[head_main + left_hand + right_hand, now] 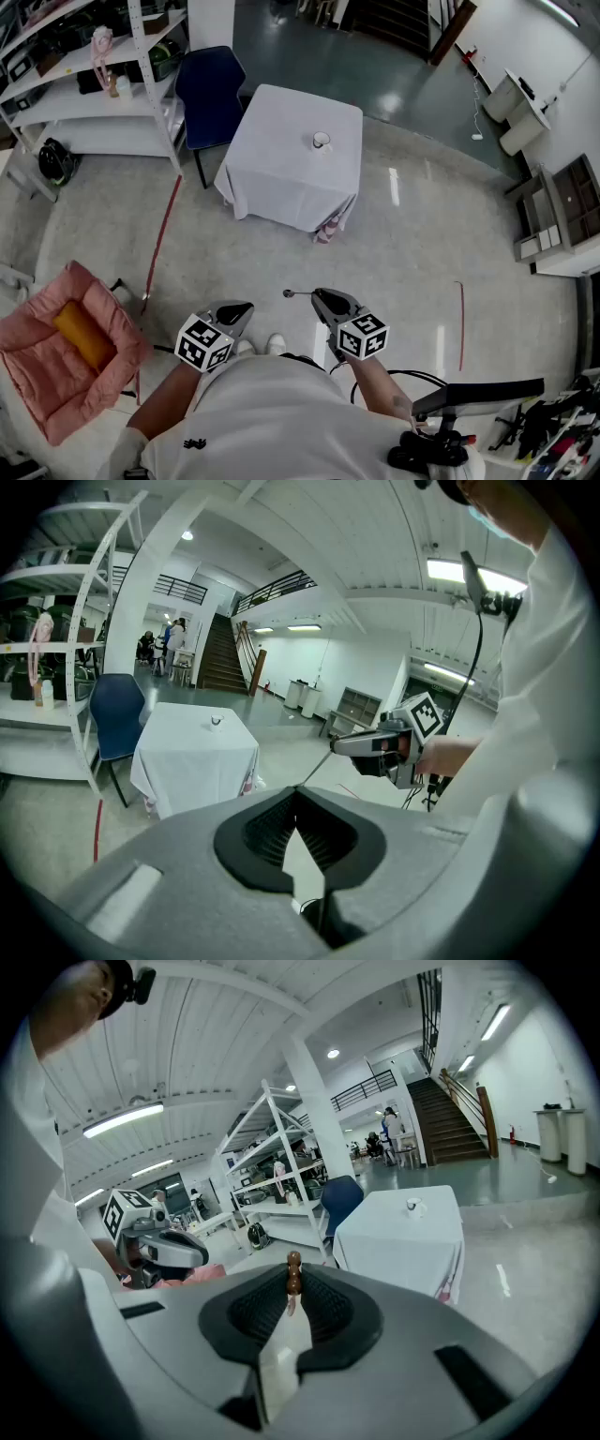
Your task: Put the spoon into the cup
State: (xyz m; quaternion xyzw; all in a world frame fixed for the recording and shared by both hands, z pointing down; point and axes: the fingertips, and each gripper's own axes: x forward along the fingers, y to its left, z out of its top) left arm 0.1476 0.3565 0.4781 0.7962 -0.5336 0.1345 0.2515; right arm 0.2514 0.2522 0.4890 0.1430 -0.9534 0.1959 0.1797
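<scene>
The white cup (322, 141) stands on a small table under a white cloth (281, 178), several steps ahead of me across the floor. My right gripper (316, 294) is held at waist height, shut on the spoon (292, 293), whose thin shaft sticks out to the left. In the right gripper view the spoon's brown beaded end (293, 1275) pokes up between the closed pads, with the cup (413, 1207) far beyond. My left gripper (246, 307) hangs beside it, tips together and empty. In the left gripper view the spoon (317, 768) slants down from the right gripper (337, 748).
A blue chair (208, 89) stands at the table's far left corner, next to white metal shelves (84, 66). A pink cushioned seat (66, 347) sits at my left. A black stand with cables (469, 403) is at my right. Red tape (161, 239) marks the floor.
</scene>
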